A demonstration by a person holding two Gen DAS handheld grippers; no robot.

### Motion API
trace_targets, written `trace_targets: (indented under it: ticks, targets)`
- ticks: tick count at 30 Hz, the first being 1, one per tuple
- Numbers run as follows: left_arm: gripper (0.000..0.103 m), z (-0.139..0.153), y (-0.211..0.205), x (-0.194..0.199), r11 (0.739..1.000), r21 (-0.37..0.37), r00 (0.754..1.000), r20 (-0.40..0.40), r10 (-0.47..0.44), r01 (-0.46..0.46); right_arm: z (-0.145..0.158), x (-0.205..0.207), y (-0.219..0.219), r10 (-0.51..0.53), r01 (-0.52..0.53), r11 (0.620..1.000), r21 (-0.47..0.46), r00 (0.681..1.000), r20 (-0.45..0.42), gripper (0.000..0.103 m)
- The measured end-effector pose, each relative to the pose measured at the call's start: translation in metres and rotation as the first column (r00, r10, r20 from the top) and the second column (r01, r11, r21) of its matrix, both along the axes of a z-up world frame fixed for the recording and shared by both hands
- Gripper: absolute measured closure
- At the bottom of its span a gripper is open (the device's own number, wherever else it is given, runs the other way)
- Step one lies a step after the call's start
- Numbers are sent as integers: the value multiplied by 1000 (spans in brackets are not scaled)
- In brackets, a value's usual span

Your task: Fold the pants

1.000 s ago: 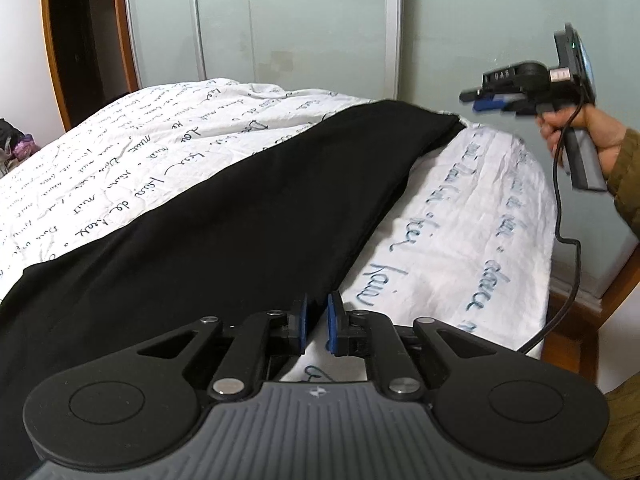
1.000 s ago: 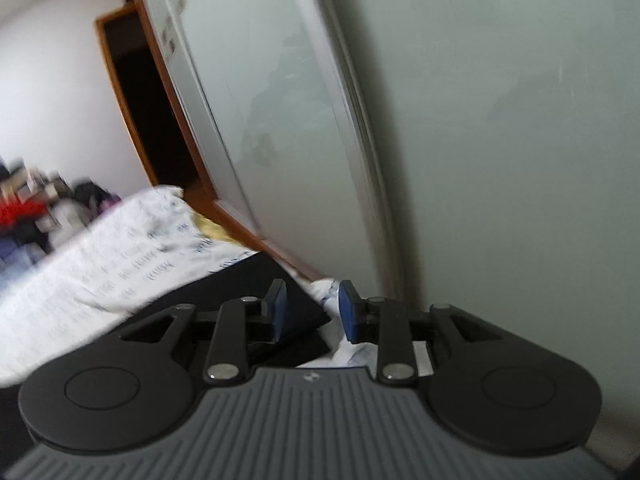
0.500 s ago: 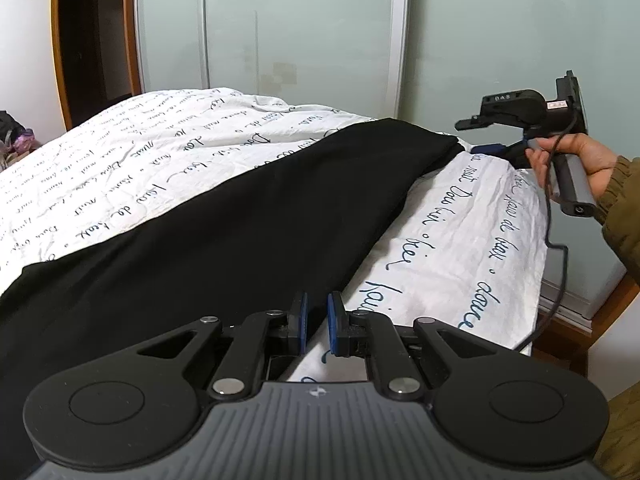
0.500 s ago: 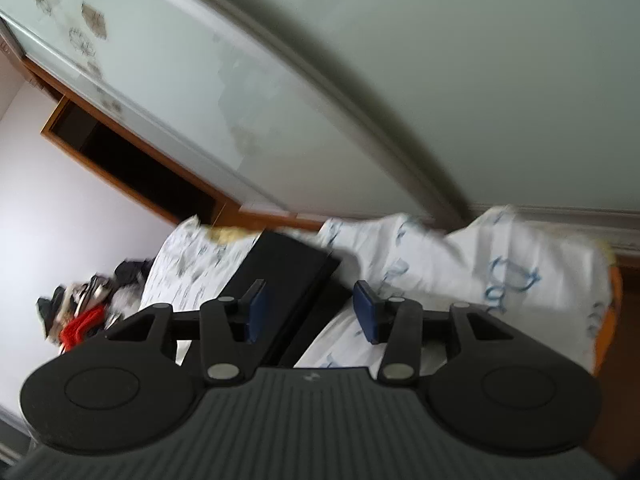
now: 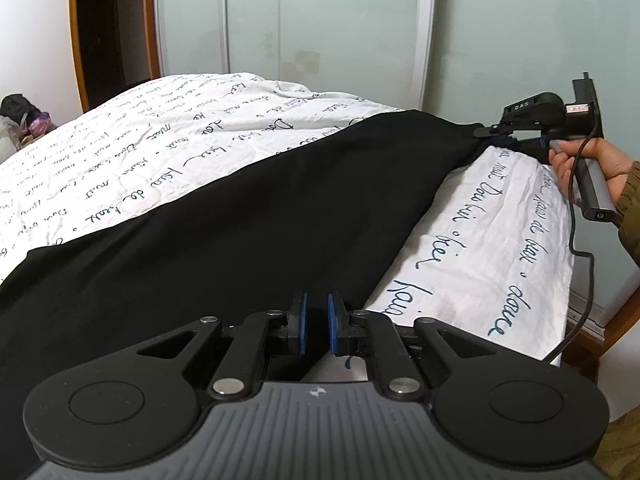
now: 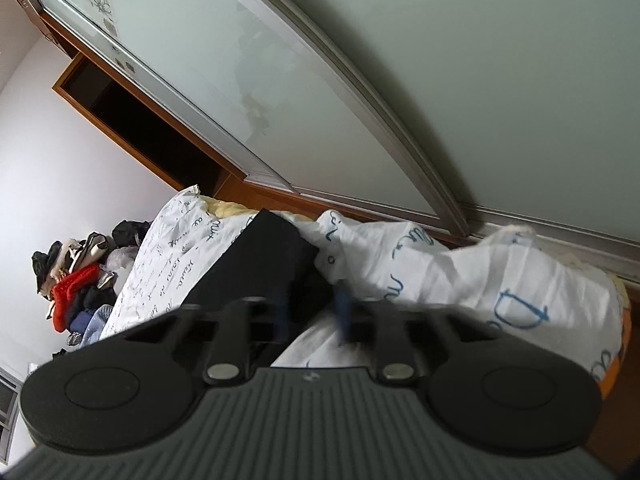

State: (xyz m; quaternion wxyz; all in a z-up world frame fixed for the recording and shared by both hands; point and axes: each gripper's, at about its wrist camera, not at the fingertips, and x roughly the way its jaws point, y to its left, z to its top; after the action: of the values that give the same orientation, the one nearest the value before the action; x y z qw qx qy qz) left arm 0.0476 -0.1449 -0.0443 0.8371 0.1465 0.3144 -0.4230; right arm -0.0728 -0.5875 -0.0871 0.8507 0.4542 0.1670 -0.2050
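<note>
Black pants [image 5: 248, 216] lie stretched along the bed, from the near left to the far right corner. My left gripper [image 5: 315, 322] is shut on the pants' near edge, black cloth between its blue pads. My right gripper [image 5: 505, 139] sits at the pants' far end at the bed's far right corner, with its fingers around the cloth. In the right wrist view the right gripper [image 6: 311, 314] is blurred and open, with the black pants' end [image 6: 264, 264] between its fingers.
The bed has a white cover with blue handwriting print [image 5: 160, 136]. Frosted sliding wardrobe doors [image 5: 320, 28] stand behind it. A pile of clothes [image 6: 76, 284] lies on the floor beyond the bed. The bed's right edge [image 5: 560, 292] drops to the floor.
My right gripper came down from the air beside the wardrobe to the pants' far end and opened wider. My left gripper stayed shut on the near edge.
</note>
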Motion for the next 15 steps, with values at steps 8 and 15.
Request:
trace_targets:
  ticks: [8,15]
  targets:
    - [93,-2,2,6,999,3,999,-5,32,-32,54,-4,11,-13,19,958,-287,1000,24,98]
    - [93,-2,2,8,999,6,999,-14,33,-33,39,-6,15,-108,73,944,-321,990,-91,92]
